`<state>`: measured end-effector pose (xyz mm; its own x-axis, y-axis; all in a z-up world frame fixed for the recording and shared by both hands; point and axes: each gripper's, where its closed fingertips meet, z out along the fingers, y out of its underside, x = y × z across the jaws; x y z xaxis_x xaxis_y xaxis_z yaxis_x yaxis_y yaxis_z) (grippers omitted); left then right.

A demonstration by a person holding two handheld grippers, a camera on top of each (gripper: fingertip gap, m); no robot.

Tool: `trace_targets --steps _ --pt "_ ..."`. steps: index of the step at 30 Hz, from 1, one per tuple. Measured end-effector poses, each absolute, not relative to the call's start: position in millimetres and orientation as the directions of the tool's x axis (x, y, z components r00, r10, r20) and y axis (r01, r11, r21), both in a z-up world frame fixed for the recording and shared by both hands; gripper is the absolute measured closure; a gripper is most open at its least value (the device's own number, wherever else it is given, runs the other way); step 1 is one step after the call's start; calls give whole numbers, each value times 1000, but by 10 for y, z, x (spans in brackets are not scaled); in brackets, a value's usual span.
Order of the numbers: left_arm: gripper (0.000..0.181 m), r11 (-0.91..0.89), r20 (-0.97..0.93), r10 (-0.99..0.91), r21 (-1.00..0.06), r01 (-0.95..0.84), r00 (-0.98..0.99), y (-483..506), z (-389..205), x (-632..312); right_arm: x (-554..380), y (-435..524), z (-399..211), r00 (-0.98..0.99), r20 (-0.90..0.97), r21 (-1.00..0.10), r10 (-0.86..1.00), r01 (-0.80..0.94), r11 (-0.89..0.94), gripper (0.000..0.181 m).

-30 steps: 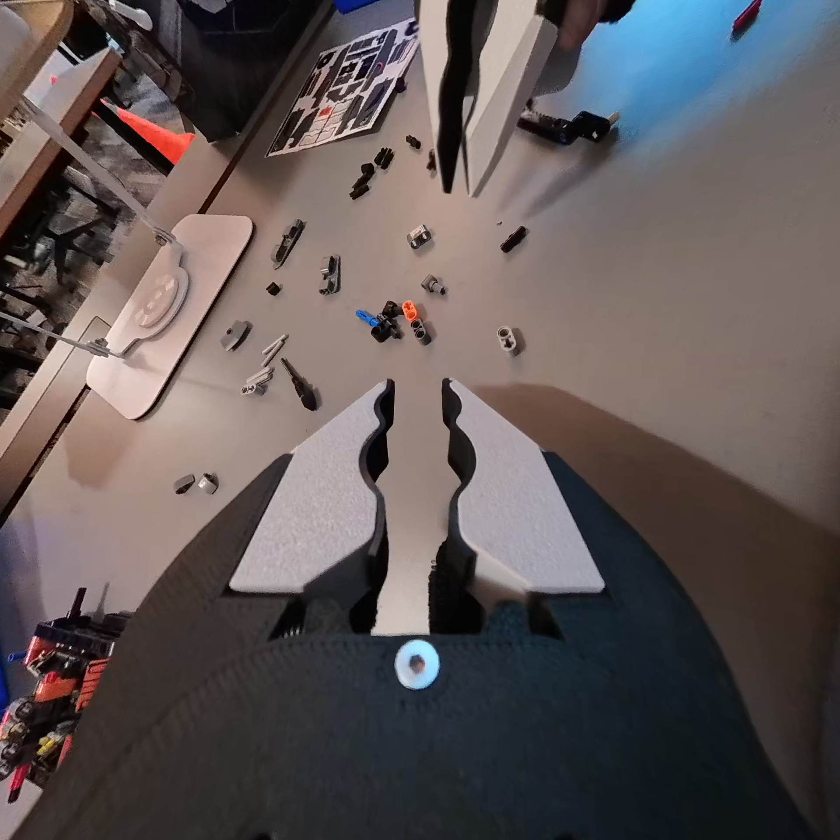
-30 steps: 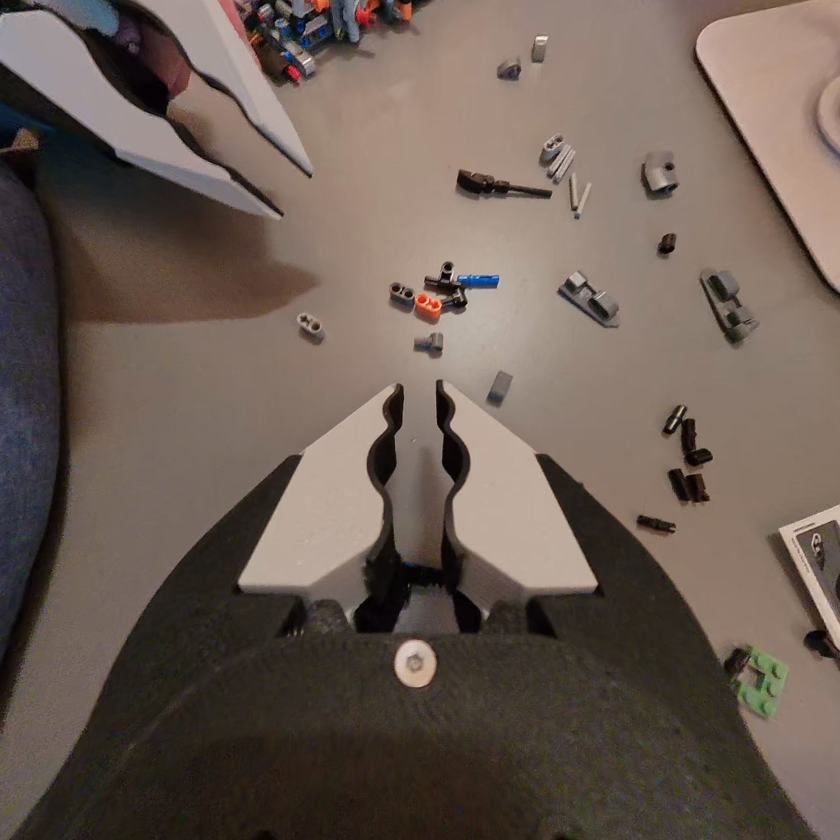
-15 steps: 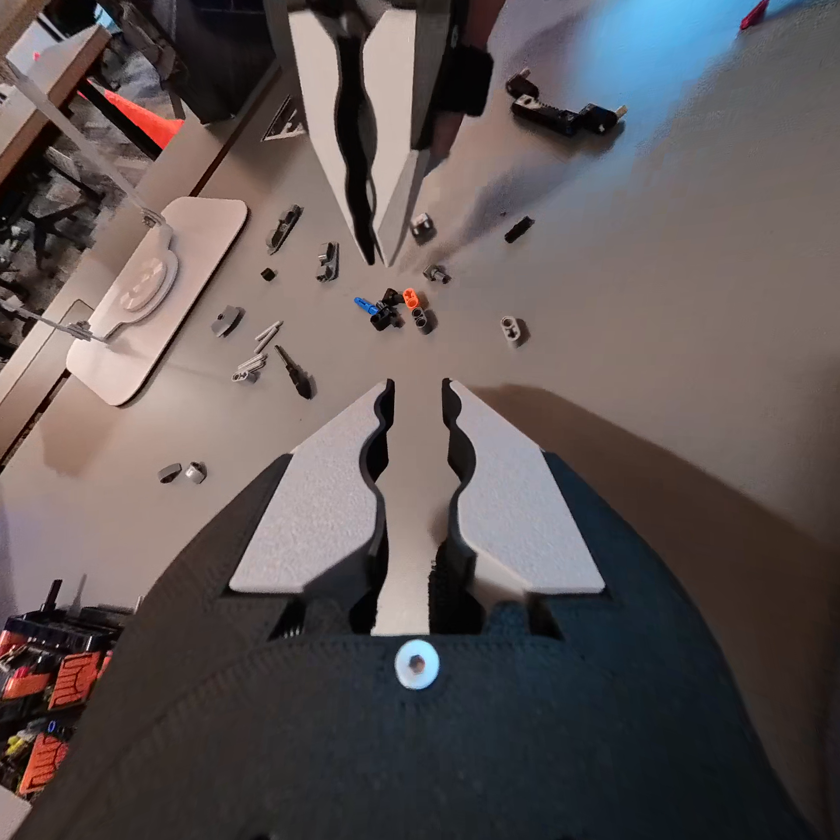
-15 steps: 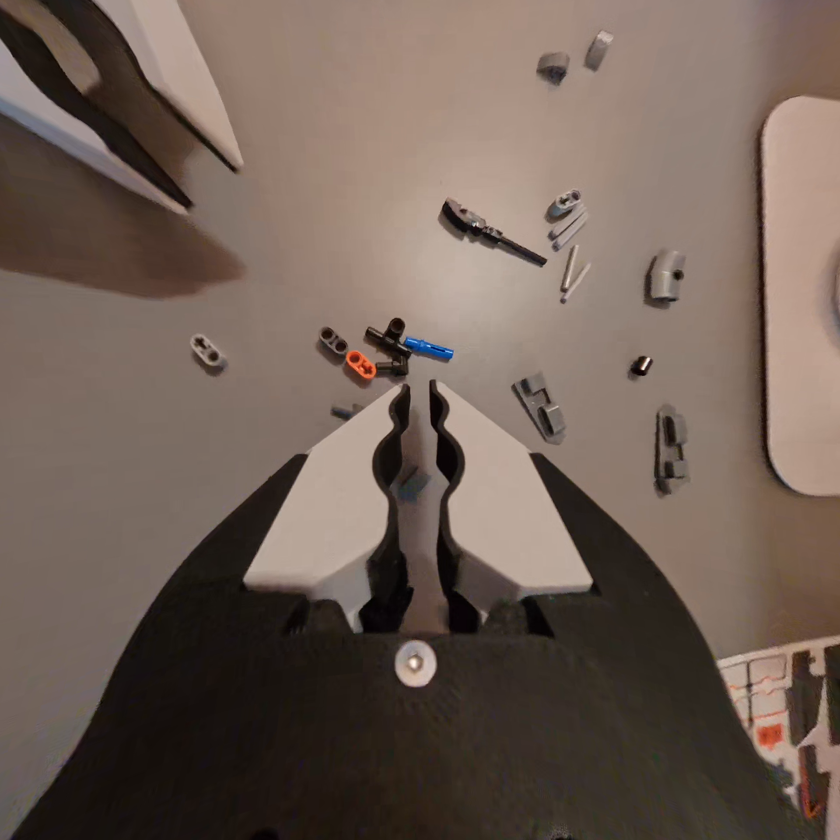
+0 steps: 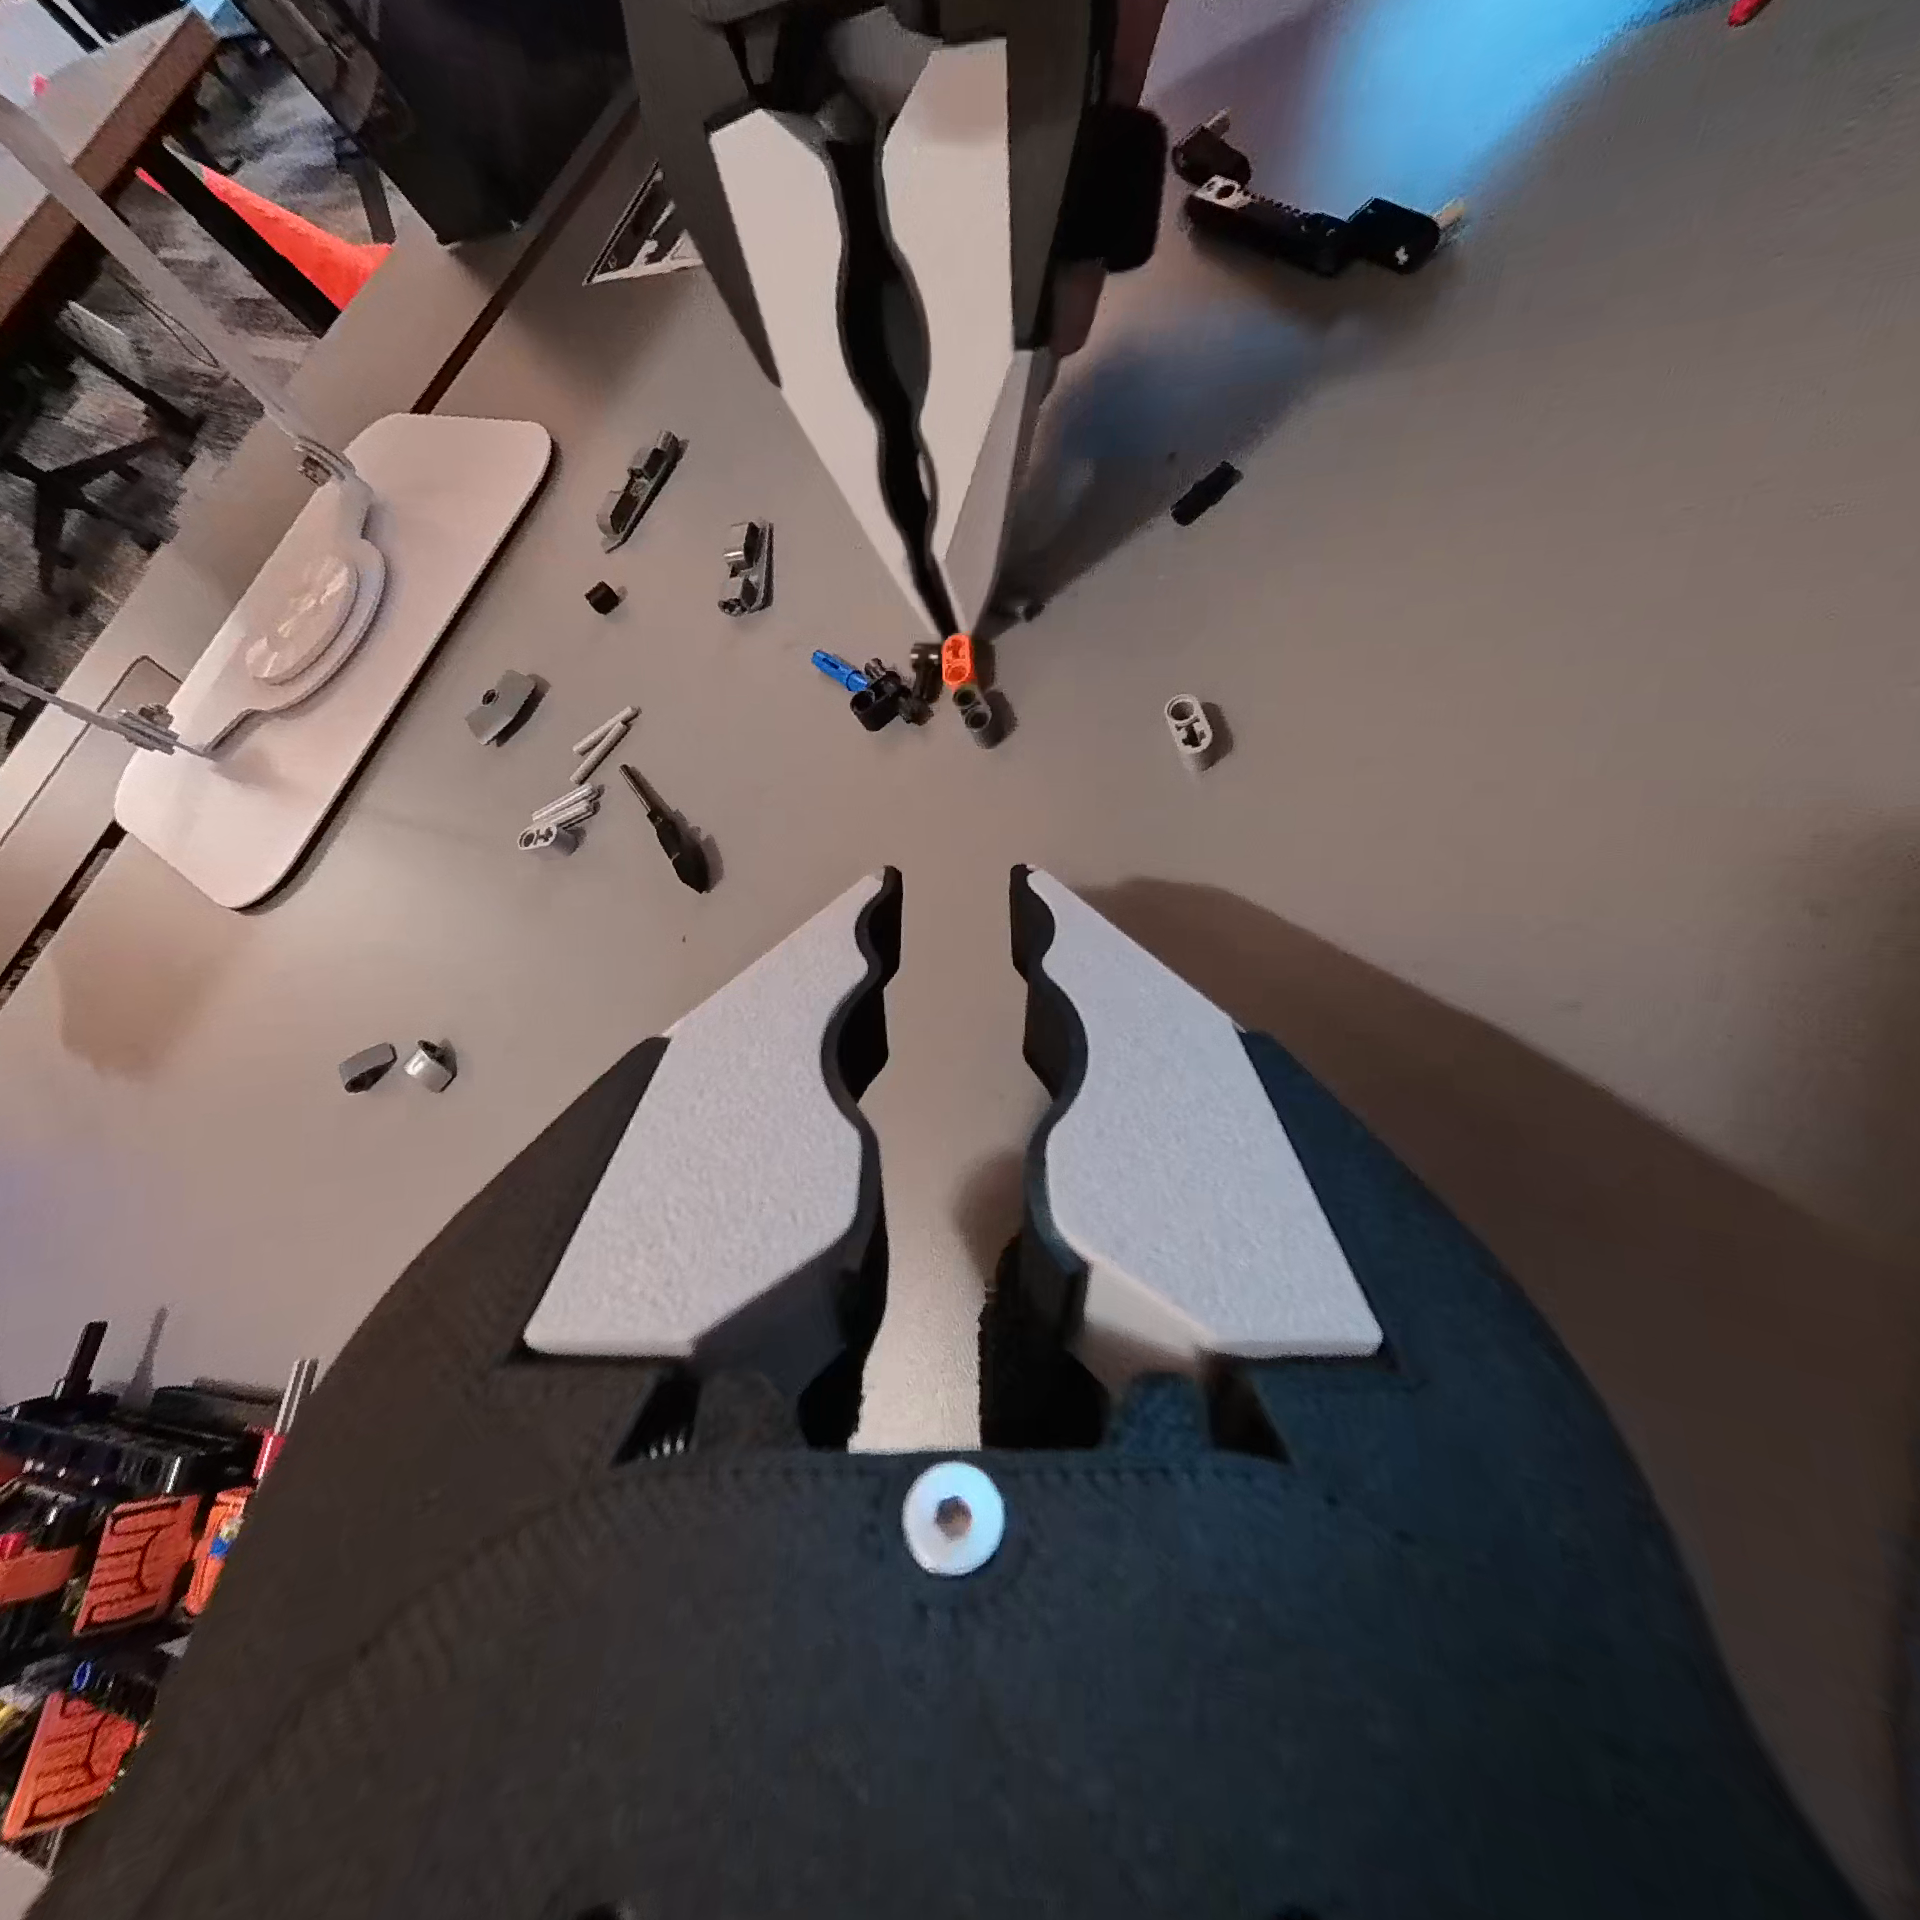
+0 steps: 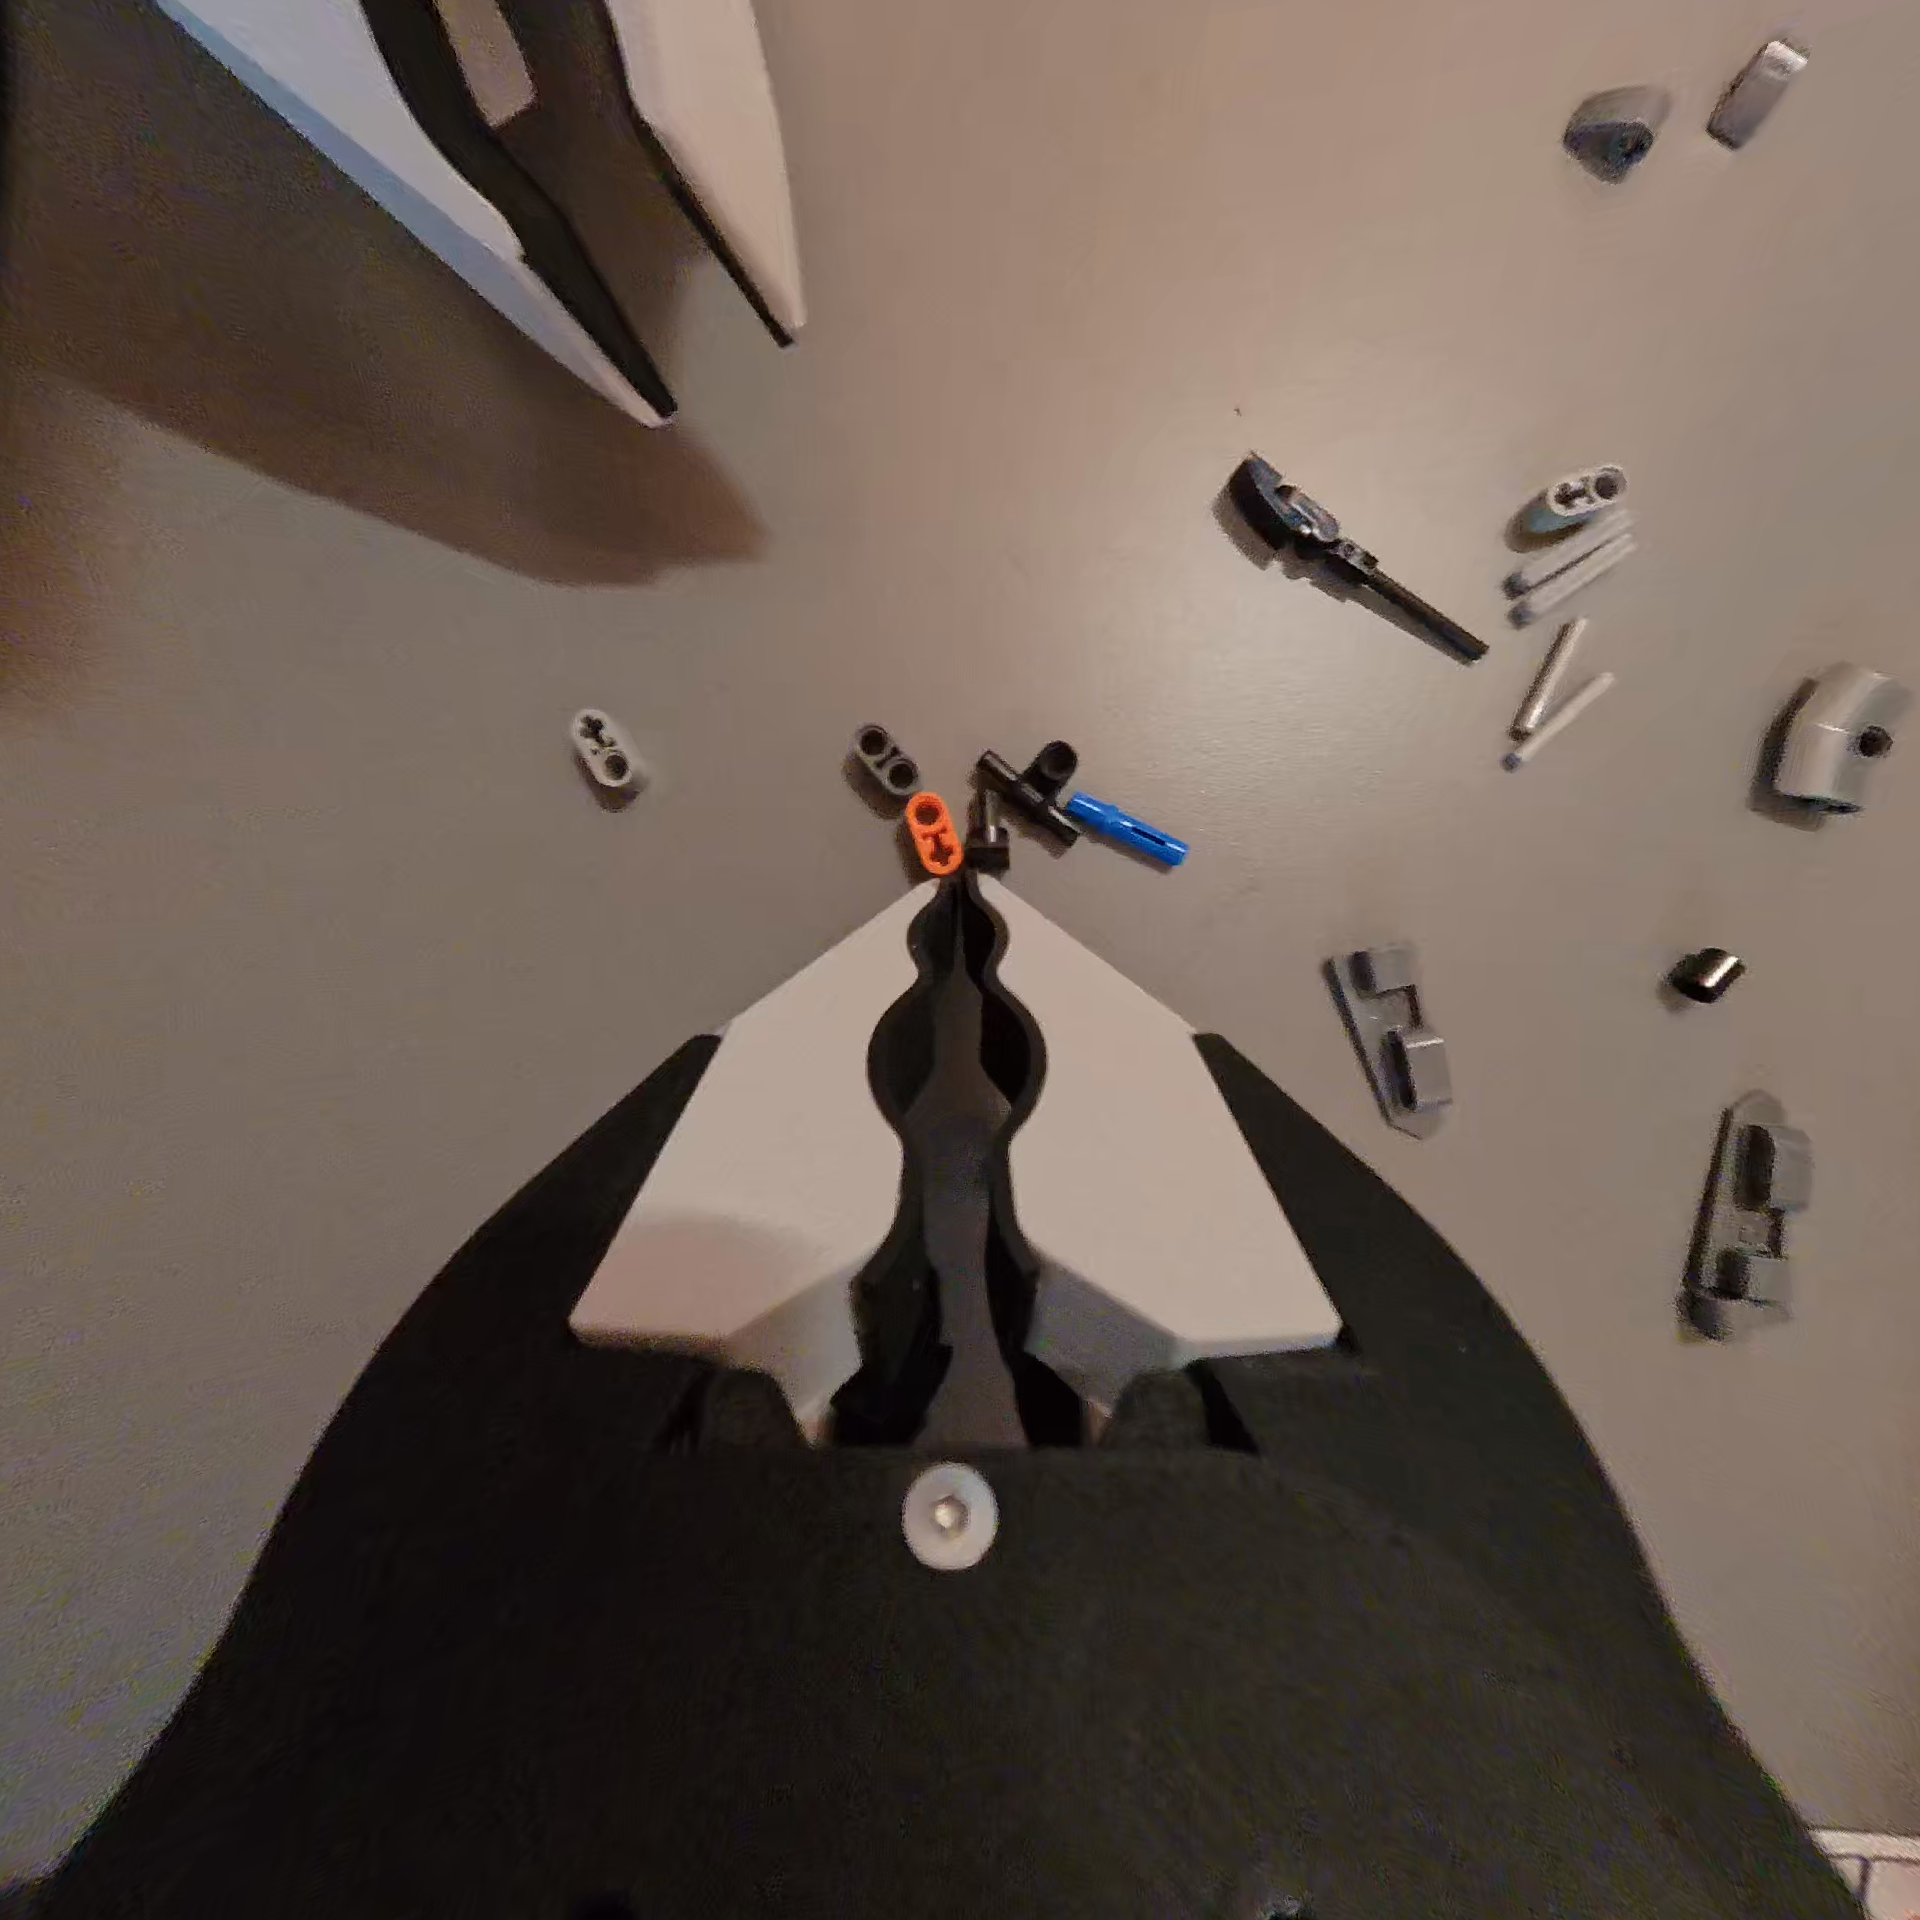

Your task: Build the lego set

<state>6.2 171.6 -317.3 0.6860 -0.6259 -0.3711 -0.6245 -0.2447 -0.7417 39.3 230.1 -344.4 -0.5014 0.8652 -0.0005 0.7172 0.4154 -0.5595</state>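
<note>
Grey table lies under both tongs. The right tongs are pinched together with their tips touching the orange piece (whether they grip it, I cannot tell). Just beside it lie a black piece and a blue pin. Farther off, the left tongs hang open and empty.

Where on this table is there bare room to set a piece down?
Bare table lies left of the light grey two-hole connector, and under the left gripper. It is crowded from the orange connector and blue pin rightward to the grey panels.
</note>
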Motion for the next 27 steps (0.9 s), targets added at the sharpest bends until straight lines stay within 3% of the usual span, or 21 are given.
trace_targets --steps 3,11,18,23,27 --pt "162 -246 -369 -628 -741 -625 685 1716 -3183 73 375 2308 -3351 -490 -9 -595 872 703 389 181" --pt "162 -244 -373 -629 -738 -629 682 1707 -3170 91 319 2354 -3439 -486 49 -555 872 713 429 168" --pt "162 -246 -372 -630 -737 -629 682 1711 -3183 100 287 2334 -3435 -466 30 -583 884 710 394 176" --pt "156 -198 -400 -593 -769 -608 699 1842 -2983 171 247 2126 -3115 -435 -156 -712 887 671 204 176" --pt "156 -114 -497 -578 -736 -668 647 1939 -2856 297 283 1939 -2889 -446 -288 -743 847 663 96 176"
